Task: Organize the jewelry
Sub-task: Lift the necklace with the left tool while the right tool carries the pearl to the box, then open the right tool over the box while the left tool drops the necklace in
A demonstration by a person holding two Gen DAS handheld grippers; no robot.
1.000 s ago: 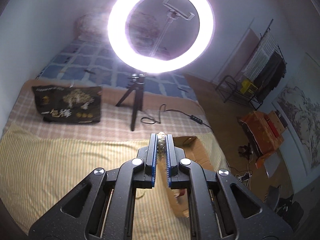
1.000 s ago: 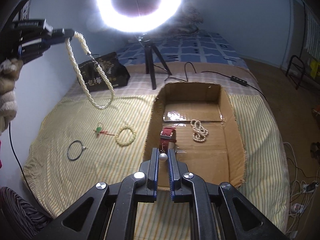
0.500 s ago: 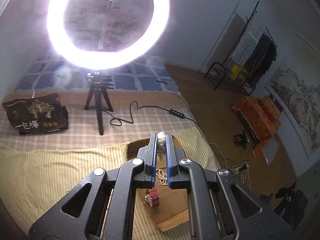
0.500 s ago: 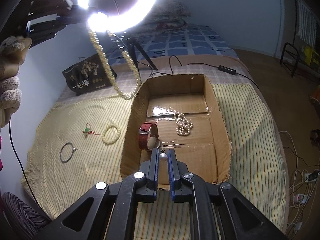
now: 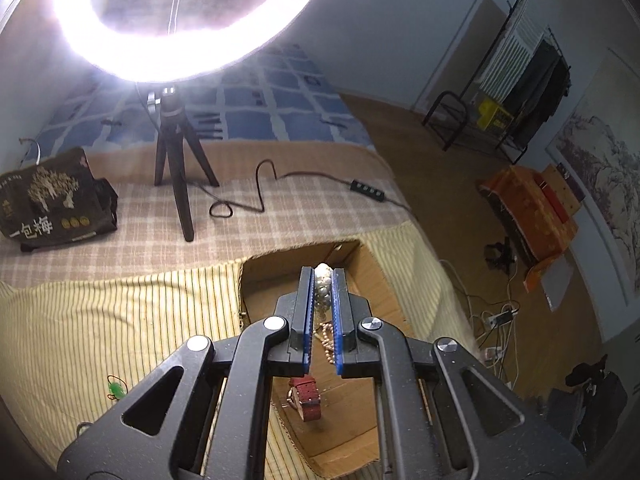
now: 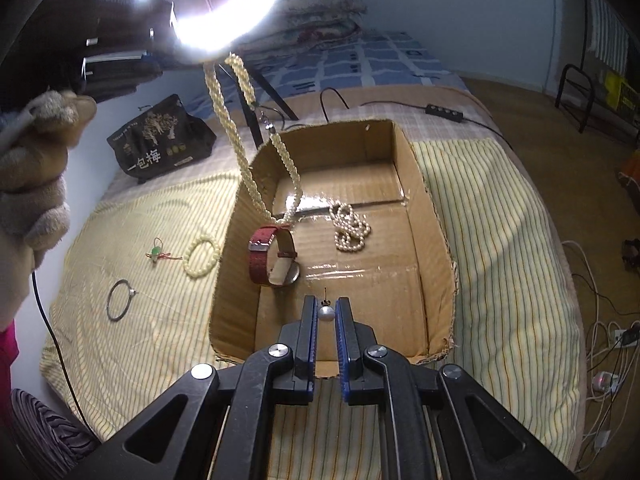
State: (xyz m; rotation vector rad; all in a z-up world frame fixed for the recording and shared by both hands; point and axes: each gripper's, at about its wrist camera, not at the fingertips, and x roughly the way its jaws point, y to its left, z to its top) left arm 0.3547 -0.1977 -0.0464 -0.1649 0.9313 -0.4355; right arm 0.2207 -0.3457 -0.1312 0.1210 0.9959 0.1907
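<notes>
My left gripper (image 5: 323, 276) is shut on a twisted pearl necklace (image 6: 248, 168), which hangs from it into the open cardboard box (image 6: 432, 216); its lower loop reaches the red-strap watch (image 6: 272, 256). The box also holds a small pearl strand (image 6: 350, 228). My right gripper (image 6: 326, 308) is shut on a pearl earring (image 6: 326, 314) just above the box's near end. A cream bead bracelet (image 6: 202, 252), a green charm (image 6: 157, 251) and a dark bangle (image 6: 120, 300) lie on the striped cloth left of the box.
A bright ring light on a tripod (image 5: 176, 176) stands behind the box, its cable and switch (image 5: 366, 190) trailing right. A dark printed bag (image 5: 48, 204) lies at the back left. The bed edge drops to a floor with cables (image 6: 600, 344) on the right.
My left gripper has carried the twisted necklace rightward, from over the cloth to over the box, and lowered it inside. My right gripper has moved closer to the box with the earring.
</notes>
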